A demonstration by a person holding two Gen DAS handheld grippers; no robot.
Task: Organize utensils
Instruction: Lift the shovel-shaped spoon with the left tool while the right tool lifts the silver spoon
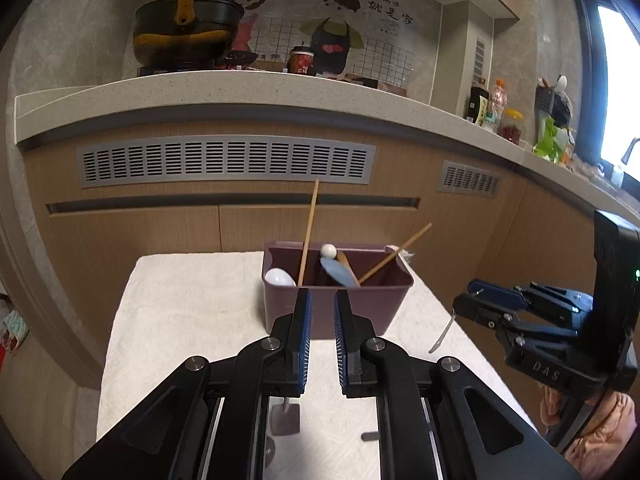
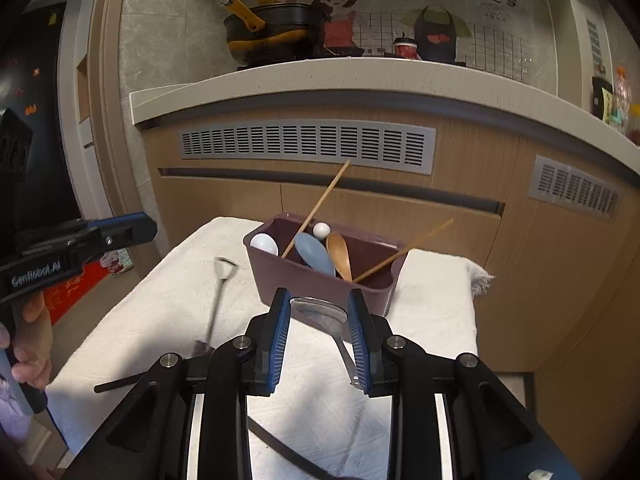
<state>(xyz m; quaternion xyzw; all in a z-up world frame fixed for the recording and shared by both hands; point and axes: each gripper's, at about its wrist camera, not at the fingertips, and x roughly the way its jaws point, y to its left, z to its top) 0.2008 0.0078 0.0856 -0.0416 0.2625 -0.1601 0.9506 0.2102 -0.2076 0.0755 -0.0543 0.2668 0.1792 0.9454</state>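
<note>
At the far end of the white towel (image 2: 432,304) stands the purple bin (image 2: 280,276). It holds a white spoon (image 2: 264,244) at its left, a blue spoon (image 2: 314,254), a wooden spoon (image 2: 339,254), and two chopsticks (image 2: 316,210) leaning out over the rim. Just near of the bin, the right gripper (image 2: 320,304) pinches the bowl of a metal spoon (image 2: 320,314) between its blue pads, the handle trailing down towards the camera. To the left, a blurred slim utensil (image 2: 214,300) shows over the towel; whether it rests there I cannot tell. The left gripper (image 1: 322,300) faces the bin, its pads a narrow gap apart with nothing between them. A kitchen counter (image 1: 240,88) runs behind.
</note>
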